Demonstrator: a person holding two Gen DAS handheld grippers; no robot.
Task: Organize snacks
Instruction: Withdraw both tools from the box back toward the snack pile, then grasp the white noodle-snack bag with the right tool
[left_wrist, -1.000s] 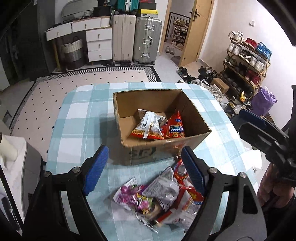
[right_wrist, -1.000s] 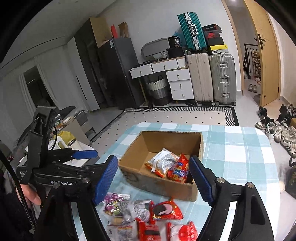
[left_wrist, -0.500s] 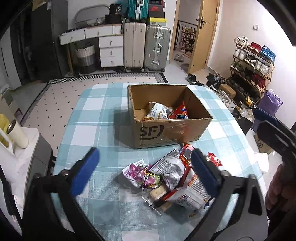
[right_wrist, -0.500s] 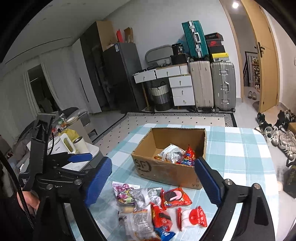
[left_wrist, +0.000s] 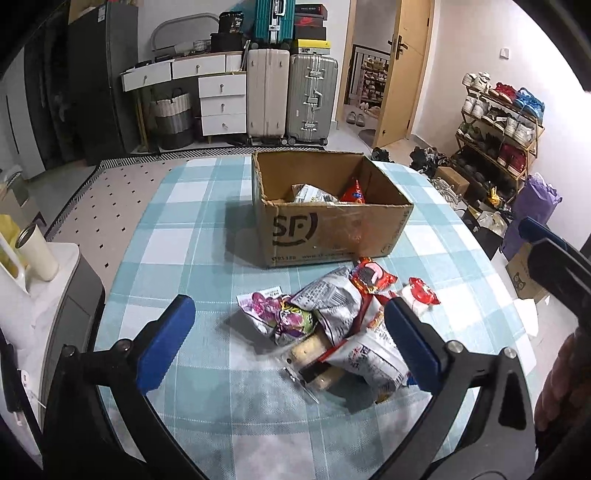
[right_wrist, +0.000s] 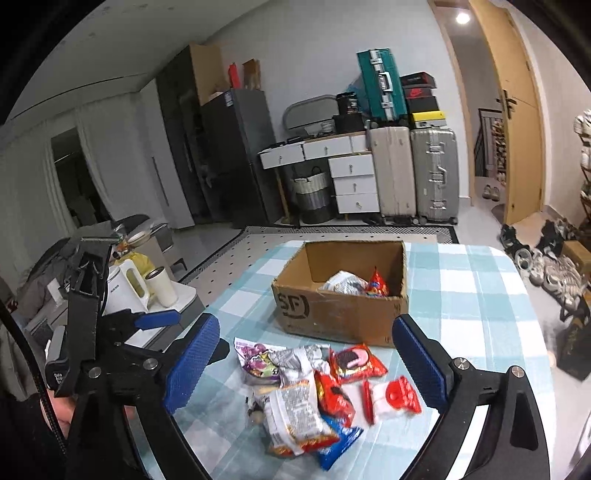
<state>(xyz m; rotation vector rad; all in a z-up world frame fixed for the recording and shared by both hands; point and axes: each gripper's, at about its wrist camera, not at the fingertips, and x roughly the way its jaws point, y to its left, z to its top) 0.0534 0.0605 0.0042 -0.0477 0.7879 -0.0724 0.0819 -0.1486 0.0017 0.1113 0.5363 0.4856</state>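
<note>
Both claws, left (left_wrist: 290, 341) and right (right_wrist: 308, 363), hung spread wide and empty.
Snack packets (left_wrist: 332, 325) just ahead looked light, crinkly, slippery; best pinched at a sealed edge.

One cardboard box (right_wrist: 341, 314) holds two snack packets (right_wrist: 343, 282); two upright suitcases (right_wrist: 413, 173) stand behind.

Colours on the snack table.
Tablecloth (left_wrist: 207, 236) teal-and-white check; box (left_wrist: 332, 232) brown cardboard, black logo; snack packets (right_wrist: 314, 387) red, silver, purple, blue; gripper pads (right_wrist: 192, 363) blue on black frames; suitcases (left_wrist: 291, 96) beige, silver, teal.
</note>
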